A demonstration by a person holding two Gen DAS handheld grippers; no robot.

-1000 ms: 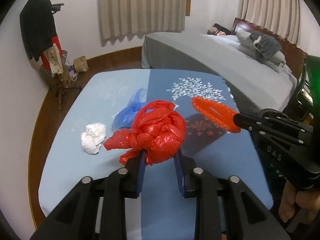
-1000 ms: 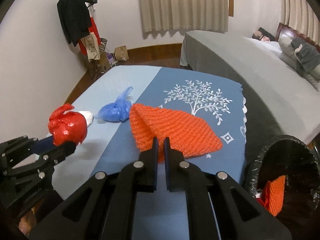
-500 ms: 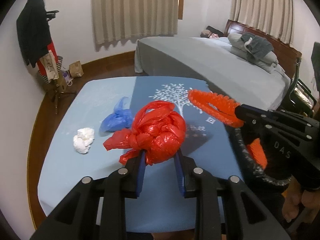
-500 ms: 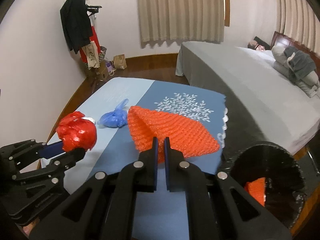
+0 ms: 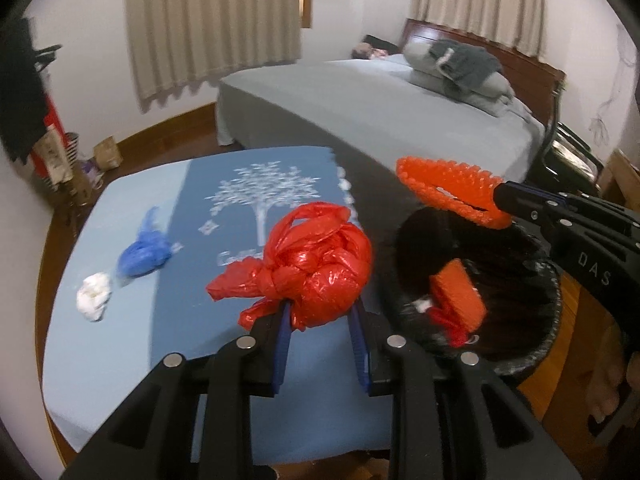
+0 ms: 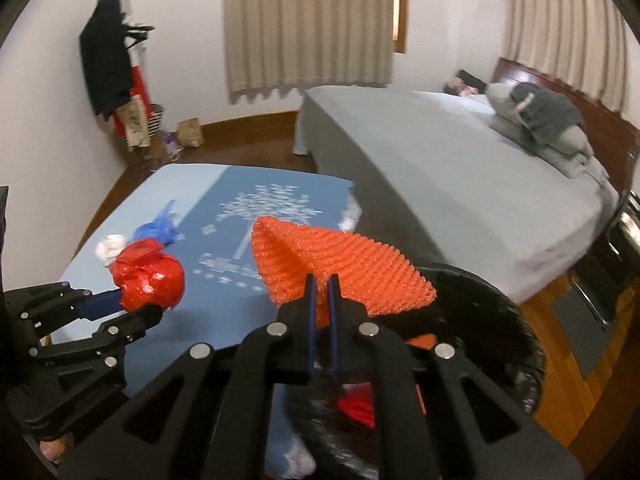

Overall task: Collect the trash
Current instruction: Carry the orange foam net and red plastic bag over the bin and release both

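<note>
My left gripper is shut on a knotted red plastic bag, held above the table's right edge beside the black bin. My right gripper is shut on an orange foam net sleeve, which hangs over the bin's rim. In the left wrist view the sleeve and the right gripper sit above the bin's mouth. Orange and red scraps lie inside the bin. A blue bag and a white paper wad rest on the blue table.
A grey bed stands just behind the table and bin, with pillows and a person lying at its far end. A coat rack with clothes and bags stands by the left wall. Wooden floor shows to the right of the bin.
Both grippers have swung to the right with their loads, from over the middle of the table to the bin. The bin has come into the left wrist view. Neither grip has changed.
</note>
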